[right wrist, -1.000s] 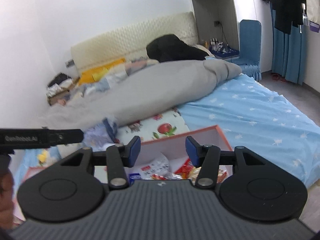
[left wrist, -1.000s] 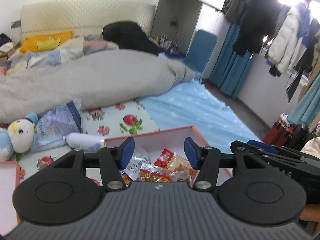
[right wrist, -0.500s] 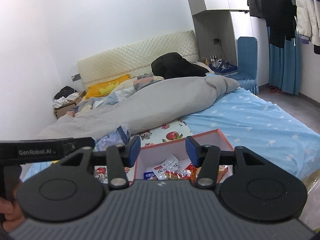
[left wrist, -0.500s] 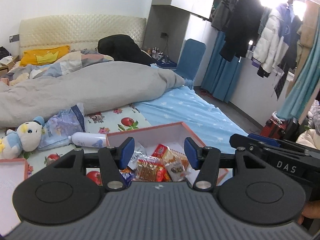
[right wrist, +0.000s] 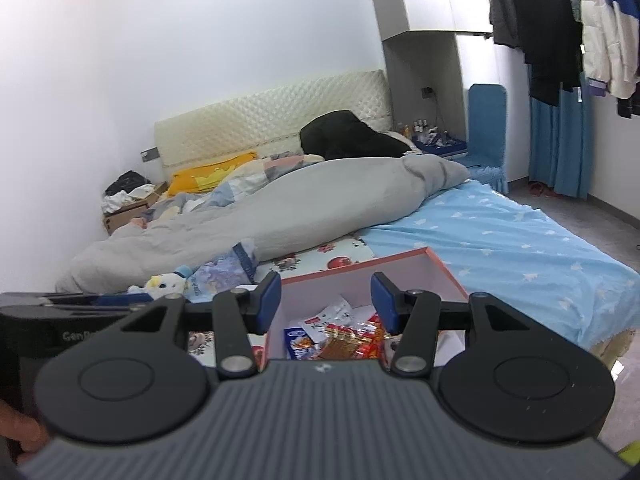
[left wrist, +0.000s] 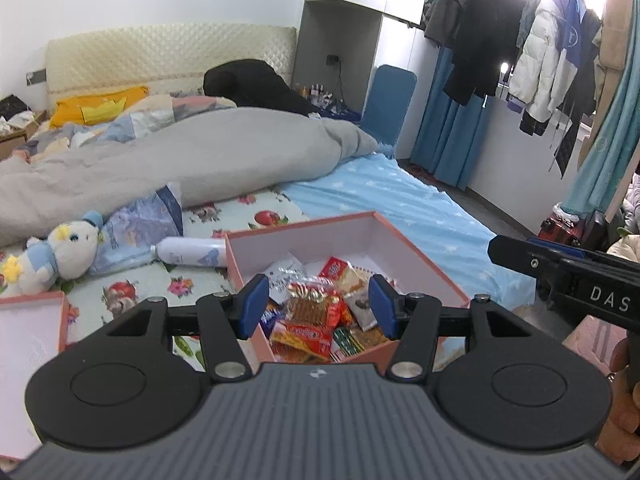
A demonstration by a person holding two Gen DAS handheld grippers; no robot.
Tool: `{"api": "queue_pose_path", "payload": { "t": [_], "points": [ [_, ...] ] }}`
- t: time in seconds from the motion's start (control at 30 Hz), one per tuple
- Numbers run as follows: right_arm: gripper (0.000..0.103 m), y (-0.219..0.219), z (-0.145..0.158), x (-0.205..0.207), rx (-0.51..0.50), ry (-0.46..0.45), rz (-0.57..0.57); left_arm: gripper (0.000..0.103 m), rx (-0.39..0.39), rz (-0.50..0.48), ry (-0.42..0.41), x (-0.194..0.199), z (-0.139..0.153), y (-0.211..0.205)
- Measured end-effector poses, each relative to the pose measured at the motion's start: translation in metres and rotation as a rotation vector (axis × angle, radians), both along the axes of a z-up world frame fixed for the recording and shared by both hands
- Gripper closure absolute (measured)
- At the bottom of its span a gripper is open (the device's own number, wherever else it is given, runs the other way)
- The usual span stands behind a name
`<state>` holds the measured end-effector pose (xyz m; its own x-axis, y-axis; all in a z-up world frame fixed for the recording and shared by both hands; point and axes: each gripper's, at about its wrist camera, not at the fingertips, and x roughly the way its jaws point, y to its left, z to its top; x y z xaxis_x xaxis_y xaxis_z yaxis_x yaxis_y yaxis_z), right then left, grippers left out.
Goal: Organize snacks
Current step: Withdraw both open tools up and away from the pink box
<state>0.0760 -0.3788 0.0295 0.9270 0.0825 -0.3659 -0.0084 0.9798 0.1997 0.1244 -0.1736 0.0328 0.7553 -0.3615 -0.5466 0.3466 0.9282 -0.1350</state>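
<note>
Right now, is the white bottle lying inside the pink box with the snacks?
No. The white bottle lies on the fruit-print sheet outside the pink box, against its left wall, while the snack packets fill the box.

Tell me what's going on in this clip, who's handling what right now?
A person holds a pair of tongs in each hand over a bed. Both the left tongs and the right tongs are open and empty, pointing at a pink box with a heap of snack packets inside. Nothing has been picked up. A white bottle and plush toy lie beside the box.
</note>
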Motion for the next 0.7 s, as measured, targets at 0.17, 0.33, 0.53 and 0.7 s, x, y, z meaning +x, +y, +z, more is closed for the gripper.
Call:
{"api": "queue_pose_path", "payload": {
  "t": [0.17, 0.33, 0.53, 0.7],
  "points": [
    [0.05, 0.001, -0.019, -0.009, 0.016, 0.023, -0.034, 0.042, 0.006, -0.008, 0.019, 0.003, -0.016, -0.001],
    [0.05, 0.001, -0.031, -0.012, 0.015, 0.046, -0.034, 0.042, 0.004, 0.006, 0.016, -0.001, -0.023, 0.003],
    [0.05, 0.004, -0.041, -0.014, 0.013, 0.061, -0.024, 0.042, -0.017, 0.036, 0.027, -0.002, -0.03, 0.01],
    [0.05, 0.005, -0.047, -0.016, 0.021, 0.08, -0.016, 0.042, -0.018, 0.051, 0.03, -0.006, -0.038, 0.011]
  ]
}}
